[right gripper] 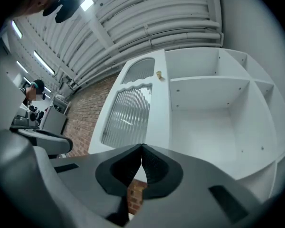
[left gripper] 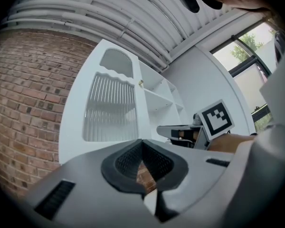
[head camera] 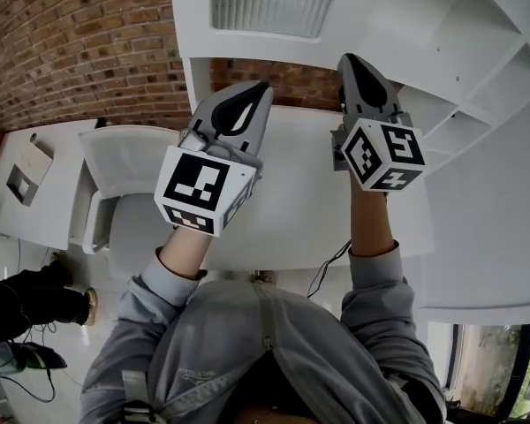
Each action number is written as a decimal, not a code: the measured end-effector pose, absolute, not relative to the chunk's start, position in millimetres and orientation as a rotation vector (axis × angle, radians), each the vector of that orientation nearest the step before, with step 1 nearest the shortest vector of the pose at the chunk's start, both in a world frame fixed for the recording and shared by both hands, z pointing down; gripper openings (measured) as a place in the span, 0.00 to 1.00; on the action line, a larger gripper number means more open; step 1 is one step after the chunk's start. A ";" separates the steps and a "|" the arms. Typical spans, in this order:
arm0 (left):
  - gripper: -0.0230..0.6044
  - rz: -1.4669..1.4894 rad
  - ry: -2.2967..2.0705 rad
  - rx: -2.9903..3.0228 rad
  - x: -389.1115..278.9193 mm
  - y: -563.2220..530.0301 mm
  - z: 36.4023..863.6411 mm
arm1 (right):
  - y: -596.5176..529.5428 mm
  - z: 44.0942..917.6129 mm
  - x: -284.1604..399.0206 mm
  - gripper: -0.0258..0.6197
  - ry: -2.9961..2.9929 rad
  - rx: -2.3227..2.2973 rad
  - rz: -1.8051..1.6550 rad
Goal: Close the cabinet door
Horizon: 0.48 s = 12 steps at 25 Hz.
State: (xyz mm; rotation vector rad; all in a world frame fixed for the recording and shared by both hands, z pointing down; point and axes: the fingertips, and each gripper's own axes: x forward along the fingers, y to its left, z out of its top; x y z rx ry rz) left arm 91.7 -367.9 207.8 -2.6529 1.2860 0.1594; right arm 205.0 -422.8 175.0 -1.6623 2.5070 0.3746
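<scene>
Biggest thing in shot is the brick wall [head camera: 79,42], running along the left behind everything. In front of it stands the white cabinet [right gripper: 213,122], with its open shelf compartments all bare white on the right side. The cabinet door [right gripper: 133,113] is swung wide open. It hangs out to the left of the shelves with the brick behind it, and its ribbed glass panel faces me in both gripper views. So the door's definitely not closed yet.

Below that in the head view there's a white surface [head camera: 300,210] with my 2 grippers held out over it, side by side. The left gripper [left gripper: 142,141] is clenched tight, tips meeting, with nothing in between, just a sliver of brick showing through the gap lower down. It's the same with the right gripper [right gripper: 141,146]: jaws pressed together and empty, aimed at the door's edge where it meets the shelves. Neither one looks to be touching the door.

Smallest bit is the little gold knob [right gripper: 158,74], up near the top of the door's edge.
</scene>
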 end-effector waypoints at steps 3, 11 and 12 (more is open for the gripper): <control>0.05 0.170 1.291 -2.661 76.8 -355.2 211.0 | -401.7 191.8 191.4 0.08 2.499 -1.681 0.329; 0.05 0.177 1.296 -2.676 36.4 -319.0 221.5 | -338.3 222.2 157.7 0.08 2.451 -1.762 0.295; 0.05 0.176 1.296 -2.679 31.4 -314.6 223.4 | -331.3 224.7 153.7 0.08 2.444 -1.773 0.293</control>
